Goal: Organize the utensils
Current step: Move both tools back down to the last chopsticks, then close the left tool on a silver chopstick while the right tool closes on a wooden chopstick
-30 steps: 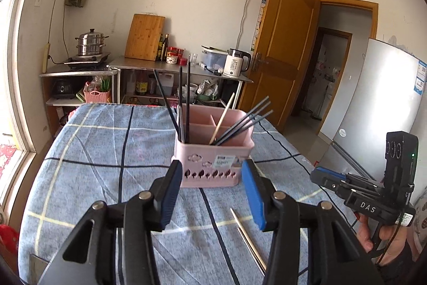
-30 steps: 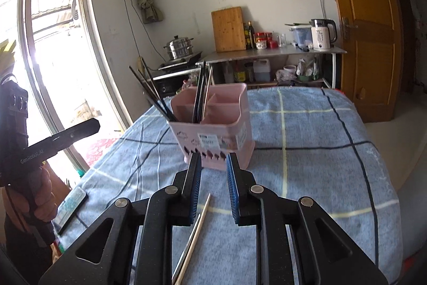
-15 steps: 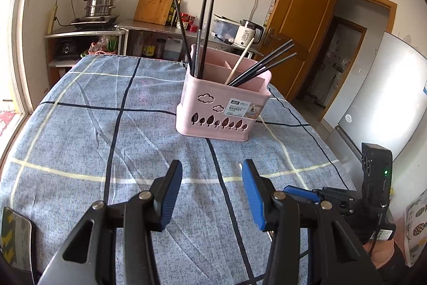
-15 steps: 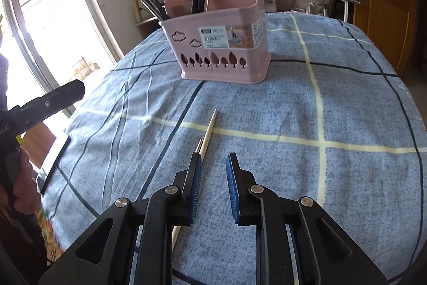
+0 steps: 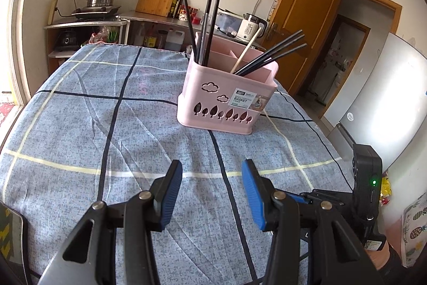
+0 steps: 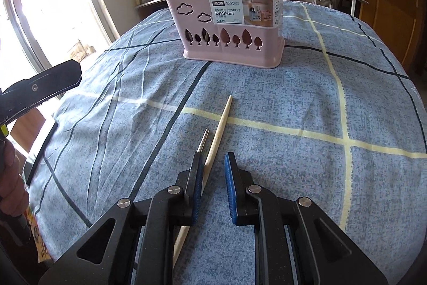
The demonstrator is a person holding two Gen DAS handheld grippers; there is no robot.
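A pink chopstick basket [image 5: 226, 98] stands on the blue checked tablecloth; it also shows in the right wrist view [image 6: 234, 15]. It holds several black chopsticks [image 5: 269, 55] and one wooden chopstick [image 5: 246, 50]. A wooden chopstick [image 6: 217, 135] and a metal chopstick [image 6: 202, 142] lie on the cloth in front of my right gripper [image 6: 212, 175]. Its jaws are slightly apart and low over them, with the wooden chopstick running between and under the left finger. My left gripper [image 5: 212, 188] is open and empty above the cloth.
A counter [image 5: 149, 18] with a steamer pot, cutting board and kettle stands behind the table. A wooden door [image 5: 307, 18] and a fridge [image 5: 381, 108] are to the right. A dark flat object [image 5: 8, 234] lies at the table's left edge.
Both grippers have dropped lower toward the table and closer to it. The right gripper has come down over the two loose chopsticks. The left gripper stays open.
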